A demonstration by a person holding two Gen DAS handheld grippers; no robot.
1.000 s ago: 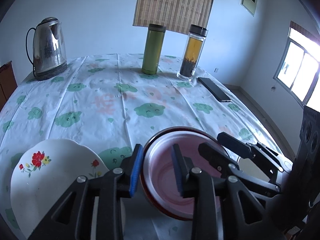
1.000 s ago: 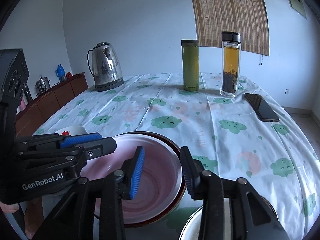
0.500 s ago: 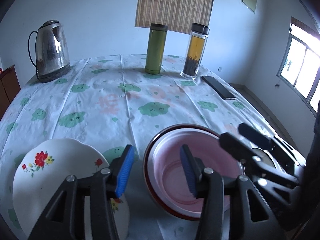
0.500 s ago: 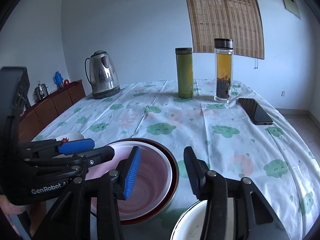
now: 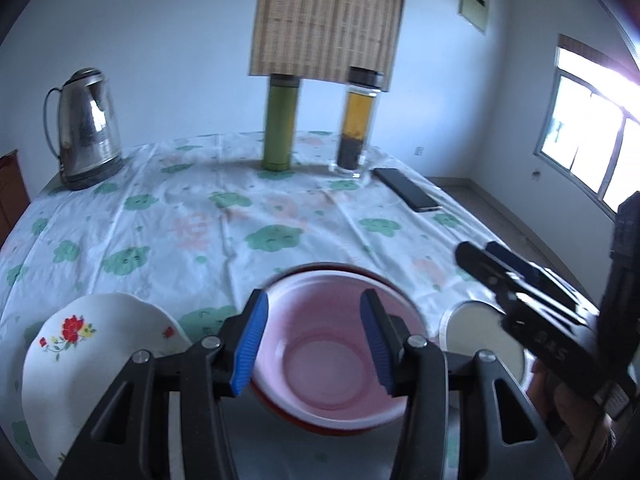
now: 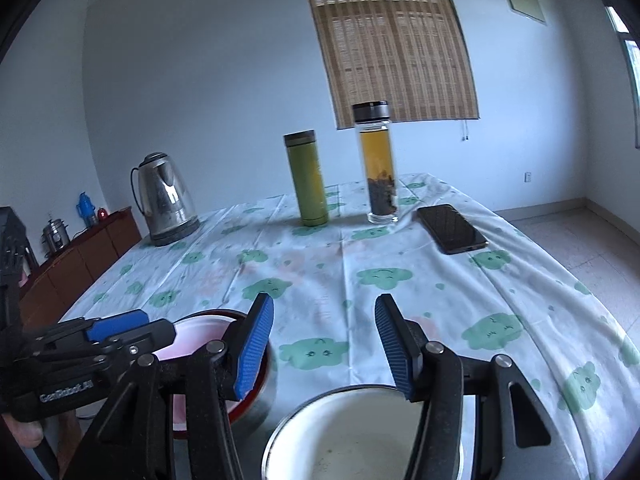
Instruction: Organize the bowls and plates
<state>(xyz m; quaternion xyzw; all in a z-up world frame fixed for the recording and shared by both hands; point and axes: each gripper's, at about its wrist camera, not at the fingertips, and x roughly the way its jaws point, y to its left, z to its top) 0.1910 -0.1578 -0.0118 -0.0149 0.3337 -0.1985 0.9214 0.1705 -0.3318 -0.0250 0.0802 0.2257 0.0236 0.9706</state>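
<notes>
L gripper (image 5: 312, 344) wide over pink bowl (image 5: 332, 364) (nested) | R gripper (image 6: 324, 348) wide

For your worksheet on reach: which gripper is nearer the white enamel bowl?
Right. The right gripper hangs open just over the white enamel bowl; the left gripper sits over the pink bowl beside it.

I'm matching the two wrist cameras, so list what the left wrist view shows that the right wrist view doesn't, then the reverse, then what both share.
Only the left wrist view shows the white flowered plate and a bright window.

Only the right wrist view shows the wooden sideboard with small items on top.

Both show the pink bowl, white bowl, kettle, green flask, tea bottle, phone and bamboo blind.
</notes>
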